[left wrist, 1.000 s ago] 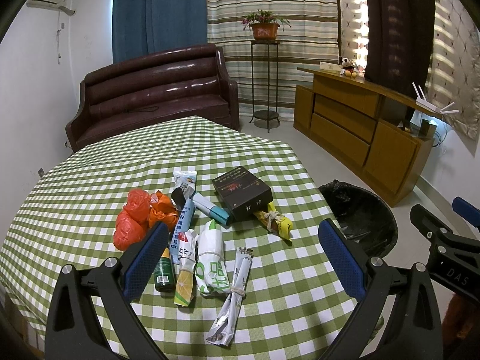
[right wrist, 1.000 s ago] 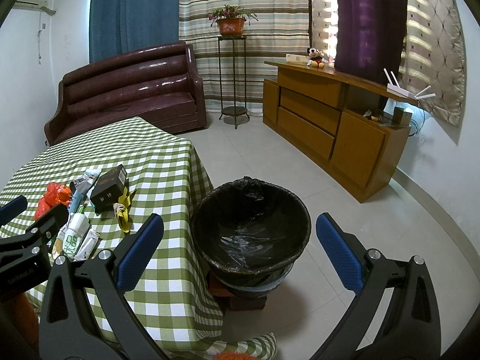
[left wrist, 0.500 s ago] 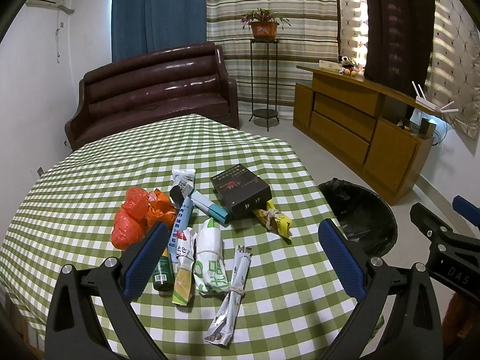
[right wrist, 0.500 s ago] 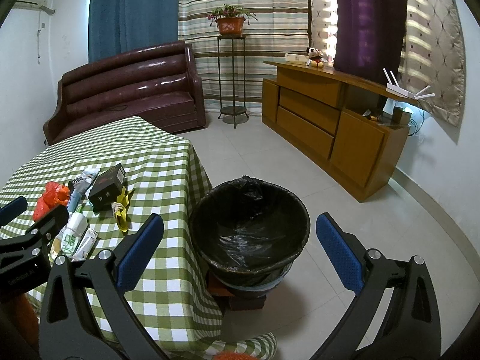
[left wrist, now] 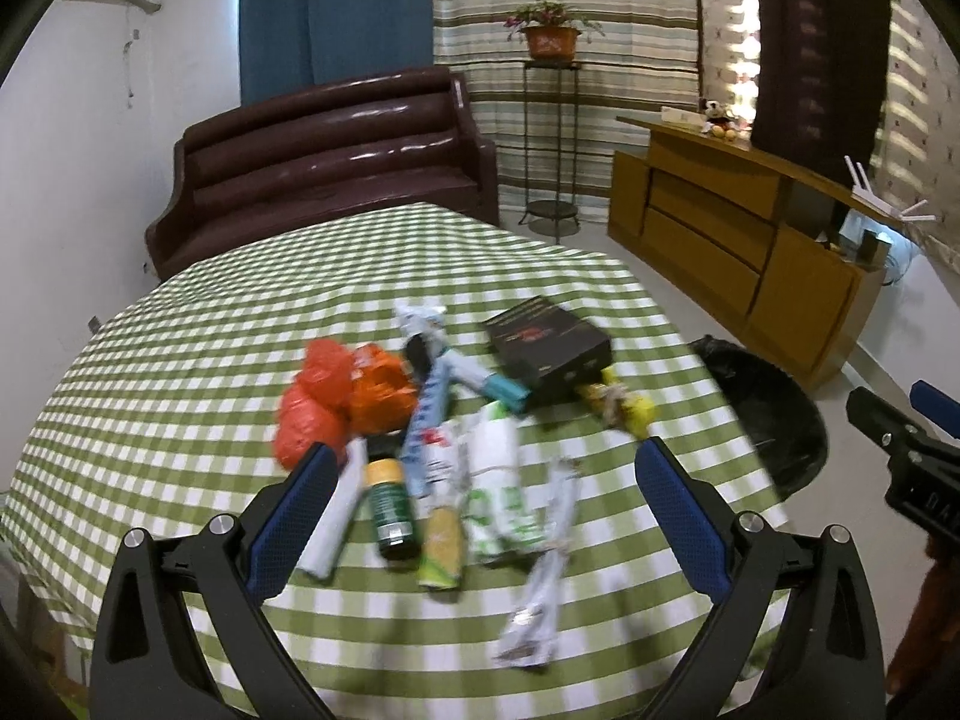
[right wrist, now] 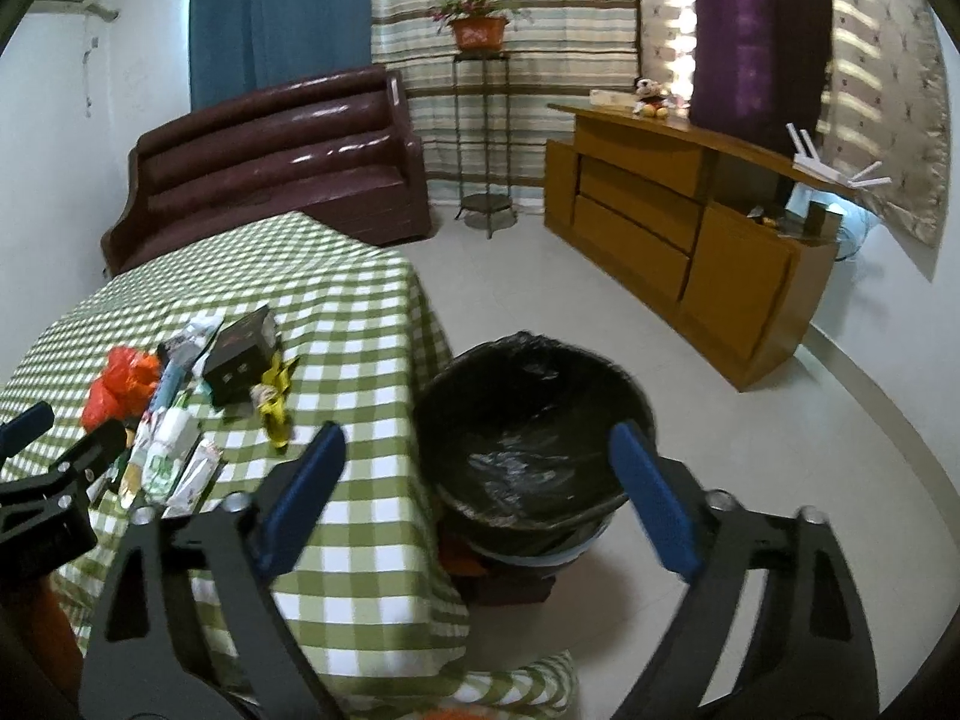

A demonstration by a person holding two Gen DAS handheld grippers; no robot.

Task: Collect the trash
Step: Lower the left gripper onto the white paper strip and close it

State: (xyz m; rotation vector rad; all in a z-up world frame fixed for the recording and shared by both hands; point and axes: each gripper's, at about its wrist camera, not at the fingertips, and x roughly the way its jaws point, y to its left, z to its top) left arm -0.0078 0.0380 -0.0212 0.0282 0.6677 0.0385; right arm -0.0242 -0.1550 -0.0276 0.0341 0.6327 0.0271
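Trash pile [left wrist: 456, 444] lies just ahead of wide-apart left gripper [left wrist: 480, 468]

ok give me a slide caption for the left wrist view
Open left gripper above mixed trash on the green checked tablecloth, black-lined bin beside the table.

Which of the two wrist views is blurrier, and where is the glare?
Left wrist view: the trash pile on the checked tablecloth is smeared by motion, while the left gripper stays sharp. Right wrist view: milder blur, with the trash bin readable. Both views: window light glares through the curtains and gleams on the sofa.
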